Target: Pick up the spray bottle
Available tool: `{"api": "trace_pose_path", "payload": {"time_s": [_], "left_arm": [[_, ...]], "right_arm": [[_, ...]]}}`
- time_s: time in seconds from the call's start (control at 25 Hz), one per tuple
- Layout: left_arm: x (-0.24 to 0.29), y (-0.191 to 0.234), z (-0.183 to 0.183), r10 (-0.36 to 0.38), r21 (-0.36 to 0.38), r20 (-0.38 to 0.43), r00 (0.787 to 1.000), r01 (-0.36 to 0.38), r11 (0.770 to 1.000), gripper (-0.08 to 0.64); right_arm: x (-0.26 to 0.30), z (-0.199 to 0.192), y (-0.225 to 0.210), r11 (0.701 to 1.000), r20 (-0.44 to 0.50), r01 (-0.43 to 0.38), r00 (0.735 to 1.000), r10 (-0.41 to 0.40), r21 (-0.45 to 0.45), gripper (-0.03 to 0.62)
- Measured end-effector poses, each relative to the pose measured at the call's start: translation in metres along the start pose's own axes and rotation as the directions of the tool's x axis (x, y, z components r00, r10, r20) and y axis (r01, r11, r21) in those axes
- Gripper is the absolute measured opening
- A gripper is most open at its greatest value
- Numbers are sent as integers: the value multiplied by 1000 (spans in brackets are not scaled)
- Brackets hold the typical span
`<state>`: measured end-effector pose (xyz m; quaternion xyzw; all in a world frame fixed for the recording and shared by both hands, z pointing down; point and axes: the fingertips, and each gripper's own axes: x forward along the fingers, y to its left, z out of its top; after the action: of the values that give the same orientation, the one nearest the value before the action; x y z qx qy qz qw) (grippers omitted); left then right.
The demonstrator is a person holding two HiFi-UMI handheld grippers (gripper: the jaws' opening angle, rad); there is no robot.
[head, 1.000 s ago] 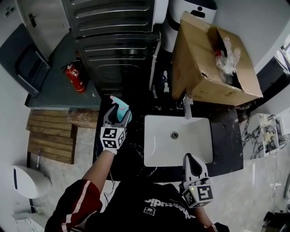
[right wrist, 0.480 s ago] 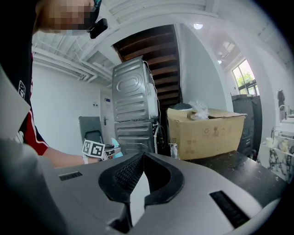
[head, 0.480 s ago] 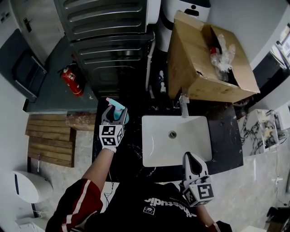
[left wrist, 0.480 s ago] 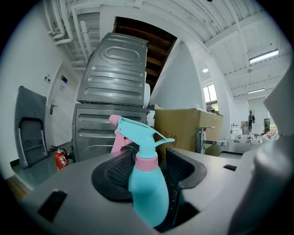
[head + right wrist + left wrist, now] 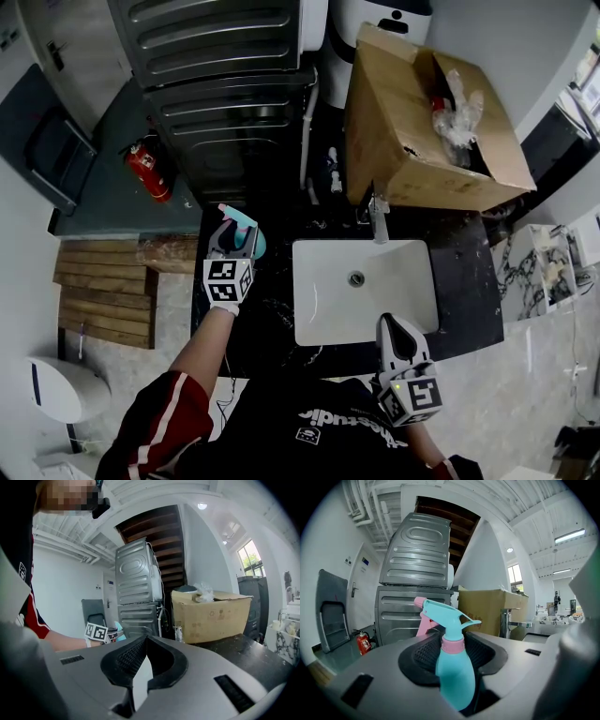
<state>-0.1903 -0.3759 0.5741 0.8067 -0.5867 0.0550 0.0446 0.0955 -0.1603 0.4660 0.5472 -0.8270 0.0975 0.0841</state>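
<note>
A teal spray bottle point(image 5: 255, 244) with a pink collar and trigger stands on the dark counter left of the sink. My left gripper point(image 5: 238, 240) reaches over it. In the left gripper view the bottle point(image 5: 454, 677) stands upright between the jaws, its body filling the gap between the black pads point(image 5: 423, 654). Those jaws have just been closing, and the left gripper point(image 5: 453, 641) is now shut on the bottle's body. My right gripper point(image 5: 393, 327) rests at the counter's near edge by the sink. The right gripper point(image 5: 146, 639) is shut, with nothing in it.
A white sink point(image 5: 319, 309) with a faucet point(image 5: 378, 217) is set in the black counter point(image 5: 469, 272). An open cardboard box point(image 5: 412, 141) stands behind it. Grey metal appliances point(image 5: 225, 84), a red fire extinguisher point(image 5: 147, 169) and a wooden pallet point(image 5: 103, 291) lie beyond and to the left.
The left gripper's jaws have drawn in around the spray bottle, which still stands in the same spot. The right gripper has kept still.
</note>
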Motion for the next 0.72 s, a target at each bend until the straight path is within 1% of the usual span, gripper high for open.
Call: {"api": "trace_pose_path", "payload": {"time_s": [0.2,0.32,0.72], "left_arm": [[0,0,2,-8,9,5,1000,8,1000,171],[-1,2,4,-2,12,11,1000,2,1000,158],[-5,2,4,7,14,19,1000,-8,1000,149]], "right_arm": [[1,-1,-2,1000,1,2,1000,-2,7,38],[2,-1,0,1000,1,-2,1000,2,20,38],[0,-7,-5,999,2,1,1000,-1,32,38]]}}
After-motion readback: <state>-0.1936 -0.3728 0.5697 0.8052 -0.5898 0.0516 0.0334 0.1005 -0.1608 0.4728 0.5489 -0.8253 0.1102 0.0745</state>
